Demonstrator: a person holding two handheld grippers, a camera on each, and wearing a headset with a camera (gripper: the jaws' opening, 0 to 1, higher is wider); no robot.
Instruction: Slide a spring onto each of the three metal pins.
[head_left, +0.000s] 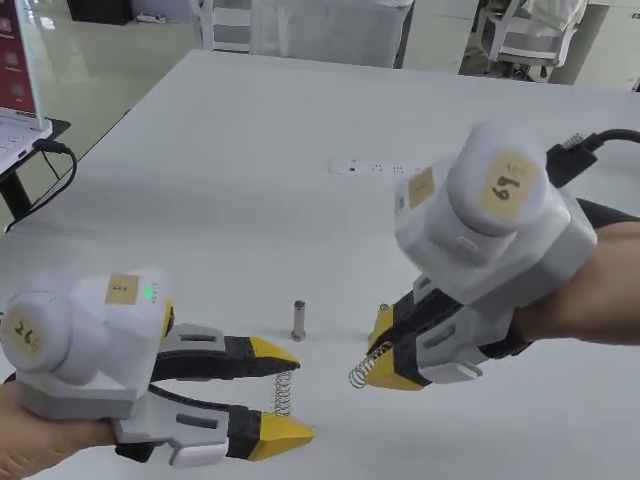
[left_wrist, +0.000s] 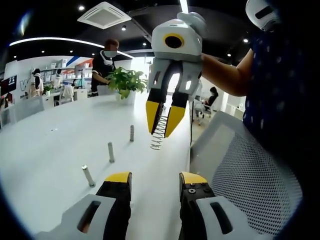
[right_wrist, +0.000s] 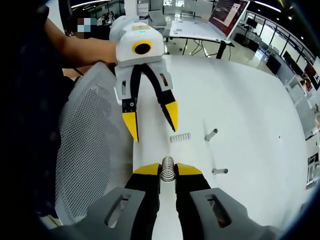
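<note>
My right gripper (head_left: 378, 365) is shut on a spring (head_left: 366, 369), which sticks out of its yellow tips above the white table (head_left: 250, 200). Along its own jaws the same spring (right_wrist: 168, 168) shows end-on. My left gripper (head_left: 285, 392) is open, facing it from the left. A second spring (head_left: 283, 392) lies on the table between the left jaws; it shows again as a loose spring (right_wrist: 180, 136) just past those tips. One metal pin (head_left: 298, 320) stands upright between the grippers. Three pins (left_wrist: 110, 152) stand in a row, left of the right gripper (left_wrist: 162, 120).
A white power strip (head_left: 375, 167) lies farther back on the table. A laptop (head_left: 15, 100) sits on a side stand at the left. A mesh chair (left_wrist: 245, 170) is close behind the person. A potted plant (left_wrist: 125, 80) and people are at the far end.
</note>
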